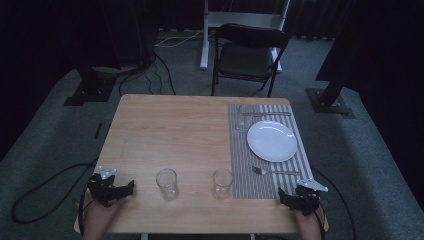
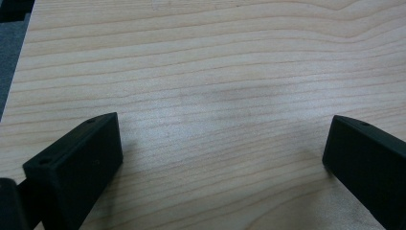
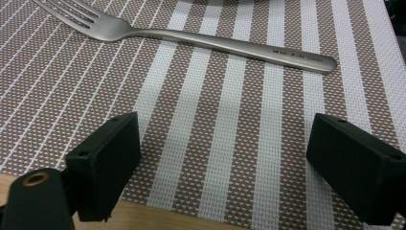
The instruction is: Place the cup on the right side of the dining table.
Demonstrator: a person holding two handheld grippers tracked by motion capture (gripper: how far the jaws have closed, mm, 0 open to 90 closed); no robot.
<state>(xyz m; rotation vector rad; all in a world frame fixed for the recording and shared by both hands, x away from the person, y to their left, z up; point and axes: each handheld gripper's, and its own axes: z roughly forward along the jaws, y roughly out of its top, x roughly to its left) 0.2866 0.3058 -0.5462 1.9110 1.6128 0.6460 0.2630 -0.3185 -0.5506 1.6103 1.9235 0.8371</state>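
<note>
**High view: two open tongs rest at the near edge of a half-laid tabletop**

High view shows a light wooden tabletop (image 1: 170, 130) with a person's hands at its near edge, each holding black two-jaw tongs. The left tongs (image 1: 131, 186) sit at the near left corner, the right tongs (image 1: 281, 194) at the near right corner, well apart from each other.

A brown-and-white striped woven placemat (image 1: 240, 165) covers the right part of the tabletop. On it lie a round white plate (image 1: 272, 141), a clear glass (image 1: 244, 118) beside the plate's far left edge, and a silver metal fork (image 1: 276, 172) just near of the plate. Another piece of cutlery lies beyond the plate, too faint to name. Two more clear drinking glasses stand upright on bare wood between the tongs, one left (image 1: 167, 183) and one right (image 1: 222, 183), the right one just beside the placemat.

Left gripper view has the left tongs (image 2: 222, 143) spread wide over bare wood, holding nothing. Right gripper view has the right tongs (image 3: 223, 141) equally wide and empty over the placemat's near edge (image 3: 215, 120), the fork (image 3: 191, 38) lying crosswise beyond them.

A black folding chair (image 1: 248, 57) stands past the tabletop's far side.
</note>
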